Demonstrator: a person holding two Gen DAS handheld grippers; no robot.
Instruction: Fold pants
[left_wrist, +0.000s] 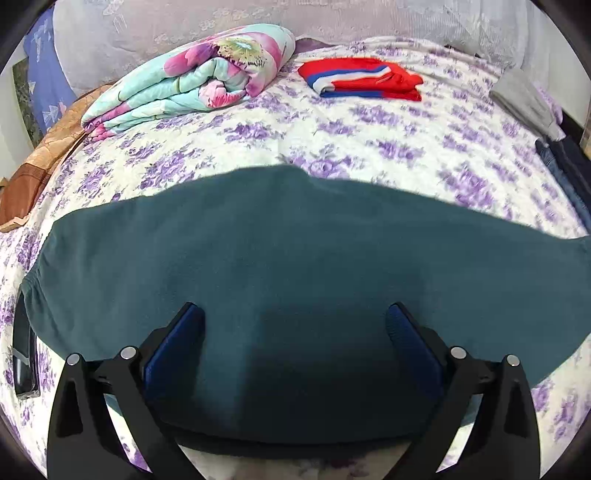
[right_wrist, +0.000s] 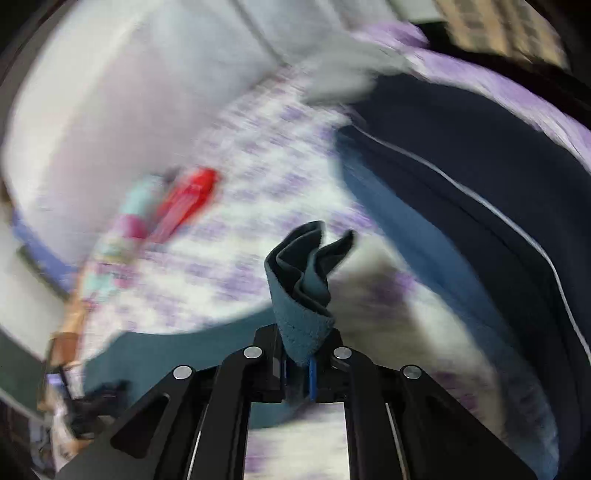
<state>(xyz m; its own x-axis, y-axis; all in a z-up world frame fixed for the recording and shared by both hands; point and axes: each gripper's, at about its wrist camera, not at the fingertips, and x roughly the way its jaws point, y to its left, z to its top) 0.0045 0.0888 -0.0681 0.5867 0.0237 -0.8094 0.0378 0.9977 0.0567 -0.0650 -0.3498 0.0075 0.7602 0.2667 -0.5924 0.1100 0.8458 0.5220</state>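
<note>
Pants (left_wrist: 295, 266), teal, lie flat across near side of floral bedspread (left_wrist: 369, 140). Left gripper (left_wrist: 295, 325): fingers spread wide above cloth, likely ready to pin it. Right gripper (right_wrist: 301, 354) pinches bunched cuff (right_wrist: 303, 273), lifted, presumably for folding over.

Light: bright, even, soft; no glare.
Shadow: dark patch on teal pants (left_wrist: 295, 266) btw left gripper (left_wrist: 295, 317) fingers.
Left view: sharp; slight blur far right.
Right view: heavy motion blur on bed (right_wrist: 258, 206); only right gripper (right_wrist: 297, 354) sharp.
Edges: fisheye bend, black corners.
</note>
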